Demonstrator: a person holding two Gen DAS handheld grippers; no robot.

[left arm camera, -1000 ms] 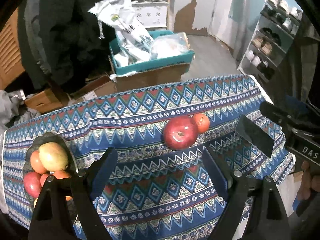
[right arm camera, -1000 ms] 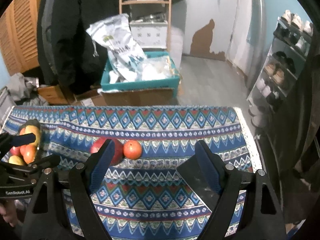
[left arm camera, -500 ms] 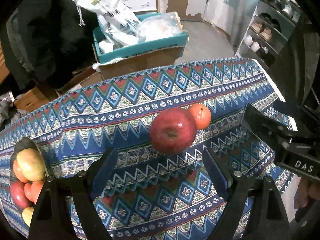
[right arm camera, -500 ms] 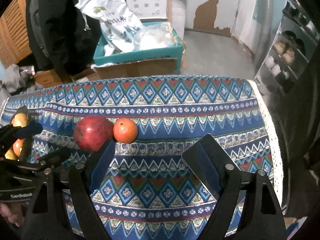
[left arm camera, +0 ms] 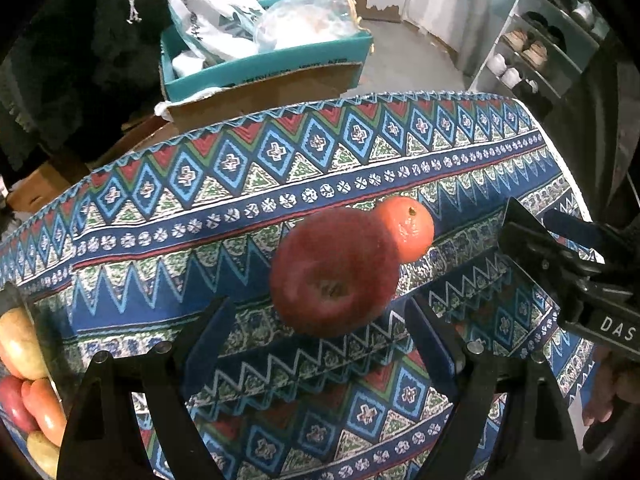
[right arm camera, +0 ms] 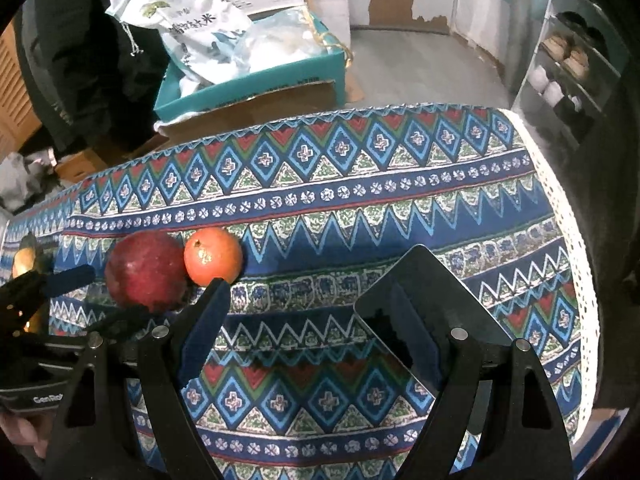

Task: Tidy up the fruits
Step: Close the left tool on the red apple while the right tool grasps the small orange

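Observation:
A big red apple (left arm camera: 334, 272) and a smaller orange (left arm camera: 408, 228) lie touching on the patterned tablecloth (left arm camera: 280, 160). My left gripper (left arm camera: 320, 318) hangs open just short of the apple, one finger on each side of its near edge, with no contact. My right gripper (right arm camera: 316, 292) is open over bare cloth, right of the orange (right arm camera: 213, 256) and apple (right arm camera: 146, 272). It is empty. In the right wrist view the left gripper (right arm camera: 116, 294) comes in from the left beside the apple. A dark bowl (left arm camera: 10, 294) of several fruits (left arm camera: 18, 344) sits at the far left.
Beyond the table's far edge stands a teal box (right arm camera: 248, 80) with white bags. A shoe rack (right arm camera: 568, 68) stands at the right. The cloth's white lace edge (right arm camera: 580, 280) marks the table's right end. A hand (left arm camera: 604, 400) holds the right gripper (left arm camera: 540, 220).
Both grippers have come down toward the table and tipped more steeply. The apple and orange now look larger and nearer. Neither fruit has moved, and both pairs of jaws kept their width.

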